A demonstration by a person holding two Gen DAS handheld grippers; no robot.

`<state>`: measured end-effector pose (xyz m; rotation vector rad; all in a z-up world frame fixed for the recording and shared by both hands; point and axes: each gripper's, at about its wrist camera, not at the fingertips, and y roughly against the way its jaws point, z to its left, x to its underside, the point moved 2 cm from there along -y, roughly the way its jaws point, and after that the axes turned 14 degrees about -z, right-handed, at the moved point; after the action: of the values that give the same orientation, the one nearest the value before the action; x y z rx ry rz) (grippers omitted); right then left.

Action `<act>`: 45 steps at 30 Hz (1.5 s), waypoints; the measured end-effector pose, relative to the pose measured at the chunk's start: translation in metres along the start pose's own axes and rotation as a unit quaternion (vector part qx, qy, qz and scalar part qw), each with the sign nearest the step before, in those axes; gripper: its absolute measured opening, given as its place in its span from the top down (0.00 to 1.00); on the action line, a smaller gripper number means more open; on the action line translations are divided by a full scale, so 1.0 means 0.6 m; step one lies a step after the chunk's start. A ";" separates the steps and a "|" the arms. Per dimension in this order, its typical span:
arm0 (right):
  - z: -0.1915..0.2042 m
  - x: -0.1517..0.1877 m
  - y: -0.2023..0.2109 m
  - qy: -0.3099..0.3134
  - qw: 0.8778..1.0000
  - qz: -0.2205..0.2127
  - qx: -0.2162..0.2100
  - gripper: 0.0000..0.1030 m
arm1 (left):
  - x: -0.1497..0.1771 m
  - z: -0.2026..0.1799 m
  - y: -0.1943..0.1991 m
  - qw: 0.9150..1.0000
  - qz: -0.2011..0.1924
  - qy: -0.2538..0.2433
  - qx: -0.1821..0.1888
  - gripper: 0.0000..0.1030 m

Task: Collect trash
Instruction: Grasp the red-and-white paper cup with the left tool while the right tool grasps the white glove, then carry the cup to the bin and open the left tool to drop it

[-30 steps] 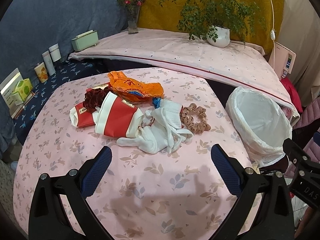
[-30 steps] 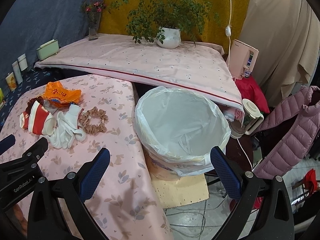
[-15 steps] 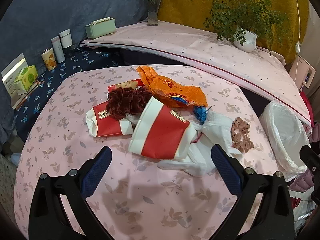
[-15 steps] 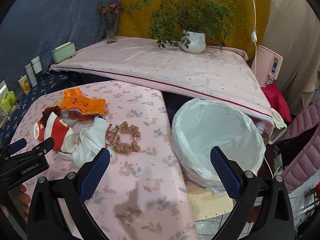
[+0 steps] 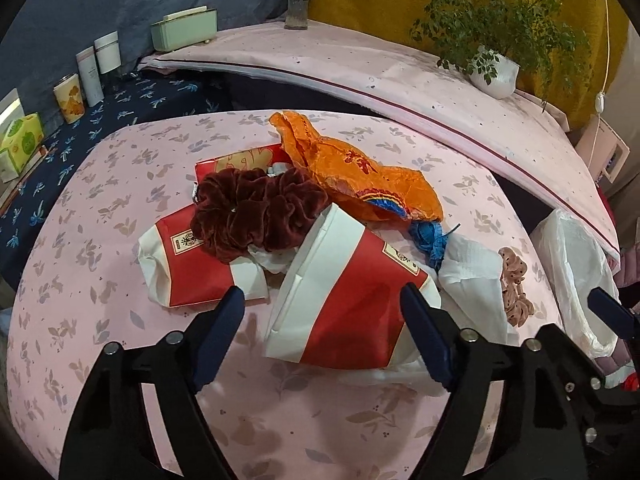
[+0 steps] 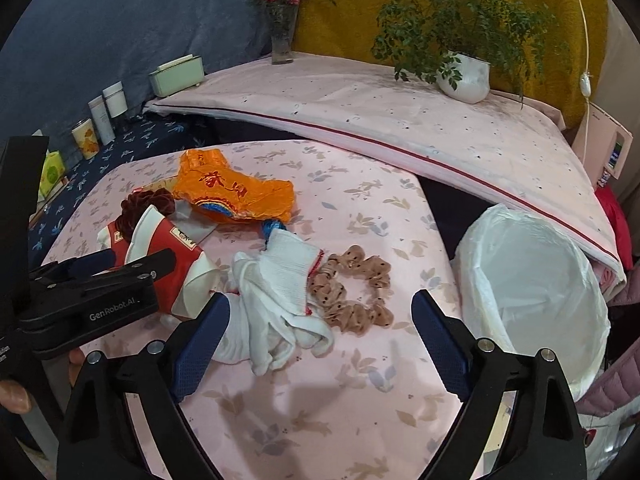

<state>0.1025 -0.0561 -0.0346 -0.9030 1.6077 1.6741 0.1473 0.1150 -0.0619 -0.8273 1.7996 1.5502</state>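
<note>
Both wrist views are evenly and softly lit, bright enough for saturated colours. Faint shadows of the gripper arms fall on the pink tablecloth (image 5: 120,184) toward 6 o'clock. No glare. Fisheye distortion bows the shelf edge (image 6: 400,148) and blackens the corners. Focus is sharp centrally, slightly soft toward 12 o'clock.

My right gripper (image 6: 320,344) hangs over the pink floral tablecloth (image 6: 360,412), jaws wide but just closing in, with the white gloves (image 6: 276,300) and the tan dotted scrunchie (image 6: 352,292) lying between and beyond them, untouched. To my left, my left gripper (image 6: 104,268) reaches over the red-and-white paper cup (image 6: 176,264), near the orange wrapper (image 6: 236,192). The white-lined trash bin (image 6: 536,292) stands off the table's right edge.
</note>
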 end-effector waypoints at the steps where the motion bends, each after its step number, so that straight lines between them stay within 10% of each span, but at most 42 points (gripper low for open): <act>1: 0.005 0.003 -0.007 0.001 1.000 0.004 -0.003 0.20 | 0.001 0.001 -0.002 1.000 0.003 0.003 0.007 0.37; 8: 0.031 0.024 -0.049 0.012 0.999 0.036 -0.020 0.44 | 0.009 -0.001 -0.005 0.999 0.020 0.005 0.039 0.69; 16: 0.039 0.023 -0.052 0.011 0.998 0.048 -0.046 0.95 | 0.001 -0.012 0.019 0.998 0.009 0.006 0.062 0.89; 45: -0.210 -0.140 0.134 -0.067 0.990 -0.111 0.054 0.97 | -0.143 -0.294 0.136 0.977 -0.080 -0.054 0.192 0.97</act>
<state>0.0888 -0.1844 0.0783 -0.8610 1.4363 1.4485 0.1267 -0.0450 0.0766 -0.6669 1.8235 1.0751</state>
